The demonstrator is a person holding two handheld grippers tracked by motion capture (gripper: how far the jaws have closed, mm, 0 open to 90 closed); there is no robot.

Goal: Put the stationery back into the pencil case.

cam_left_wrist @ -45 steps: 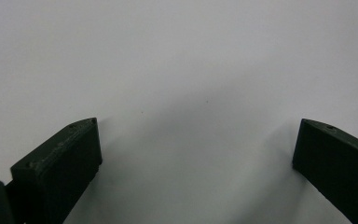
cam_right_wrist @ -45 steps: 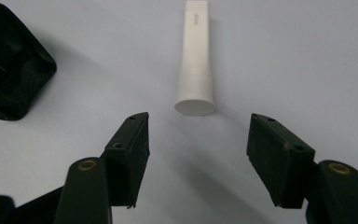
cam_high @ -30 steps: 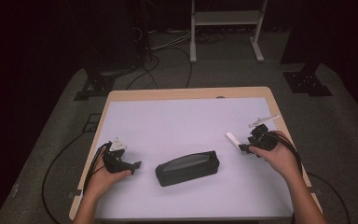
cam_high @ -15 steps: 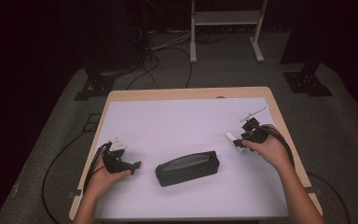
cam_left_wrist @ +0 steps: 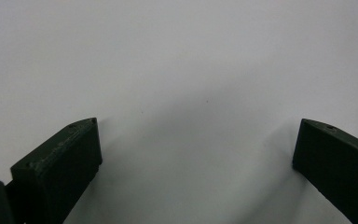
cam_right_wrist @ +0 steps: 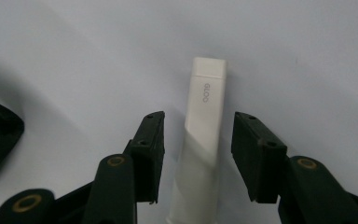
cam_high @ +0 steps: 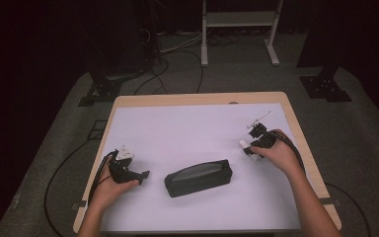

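Jaws of the right gripper (cam_right_wrist: 197, 154) stand a little apart on either side of a white stick (cam_right_wrist: 204, 140) and have just been closing in on it; thin gaps show on both sides, so the pads do not yet press it. From above, that gripper (cam_high: 250, 146) sits to the right of the black case (cam_high: 198, 177), which lies near the middle of the white mat (cam_high: 187, 128), and the stick (cam_high: 245, 146) lies on the mat at its tip, well apart from the case. Left of the case, the left gripper (cam_high: 140, 175) rests low over the mat, and its own view shows the left gripper (cam_left_wrist: 196, 144) with jaws spread wide and nothing between them but bare mat. By my judgement the step in hand is the pickup of the stick: the straddle is made, the grip is not. Next the right jaws need to shut squarely on the stick's long sides, staying centred so it does not twist or skid, and only then lift. The left hand looks set to help with the case afterwards.
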